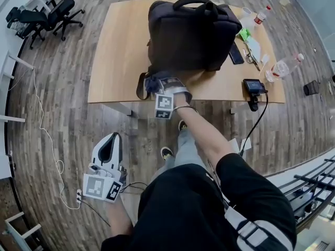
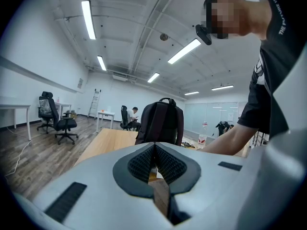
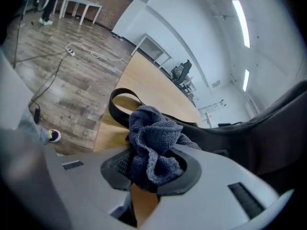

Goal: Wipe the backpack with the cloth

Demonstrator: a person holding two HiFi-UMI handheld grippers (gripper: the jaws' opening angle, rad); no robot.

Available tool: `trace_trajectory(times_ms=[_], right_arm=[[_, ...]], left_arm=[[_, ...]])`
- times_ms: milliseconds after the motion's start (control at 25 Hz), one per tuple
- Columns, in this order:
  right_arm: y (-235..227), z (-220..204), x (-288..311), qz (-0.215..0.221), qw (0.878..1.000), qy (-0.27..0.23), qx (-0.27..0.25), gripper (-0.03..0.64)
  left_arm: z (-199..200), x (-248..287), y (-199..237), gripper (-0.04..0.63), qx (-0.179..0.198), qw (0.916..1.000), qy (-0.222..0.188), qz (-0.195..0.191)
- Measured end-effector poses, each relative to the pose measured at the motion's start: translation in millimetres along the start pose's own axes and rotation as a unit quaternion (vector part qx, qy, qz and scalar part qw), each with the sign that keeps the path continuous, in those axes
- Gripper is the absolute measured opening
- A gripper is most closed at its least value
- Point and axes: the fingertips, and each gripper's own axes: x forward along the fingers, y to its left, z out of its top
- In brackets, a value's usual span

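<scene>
Starting the wipe, seemingly | right gripper [image 1: 165, 91] fingers clamped the cloth [image 3: 152, 143] at the backpack's [image 1: 191, 33] bottom edge, mid-frame | left gripper [image 1: 110, 146], lower left, fingers closed, empty | most wiping probably remained

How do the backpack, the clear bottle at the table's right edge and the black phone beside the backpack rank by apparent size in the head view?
1. backpack
2. clear bottle
3. black phone
The bottle only slightly outsizes the phone; wide-lens distortion near the edge leaves that pair unsure.
</scene>
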Motion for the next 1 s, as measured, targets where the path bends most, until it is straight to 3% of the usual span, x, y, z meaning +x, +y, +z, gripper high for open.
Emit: trace_trajectory(times_ms=[160, 280, 440, 560, 720, 800, 880, 1000], right_arm=[[-59.3, 3.7, -37.7, -0.114, 0.99, 0.004, -0.083, 0.095], [-114.1, 17.3, -75.1, -0.197, 0.972, -0.026, -0.127, 0.095], [-172.9, 17.8, -129.7, -0.256, 0.951, -0.038, -0.171, 0.097], [-213.7, 20.2, -180.4, -0.323, 0.926, -0.04, -0.194, 0.097], [-275.0, 19.8, -230.3, -0.377, 0.909, -0.045, -0.17, 0.097], [-305.5, 5.7, -254.7, -0.411, 0.901, -0.038, -0.132, 0.097], [-326.9, -19.7, -275.4, -0.429, 0.901, -0.039, -0.052, 0.097], [-321.4, -43.2, -287.5, -0.424, 0.902, -0.079, 0.031, 0.097]], left_arm=[[3.6, 12.1, -7.7, 0.018, 0.0, 0.9998, -0.007, -0.018], [9.6, 25.3, -17.3, 0.018, 0.002, 0.9991, -0.016, -0.038], [19.0, 45.5, -28.9, 0.018, 0.006, 0.9974, -0.031, -0.064], [22.5, 60.4, -32.0, 0.019, 0.011, 0.9962, -0.039, -0.077], [39.2, 102.2, -27.0, 0.02, 0.039, 0.9934, -0.058, -0.09], [49.0, 133.4, -25.4, 0.028, 0.061, 0.9919, -0.059, -0.095], [53.3, 169.8, -24.8, 0.191, 0.071, 0.9907, -0.05, -0.104], [45.1, 232.2, -24.0, 0.293, 0.082, 0.9898, -0.022, -0.114]])
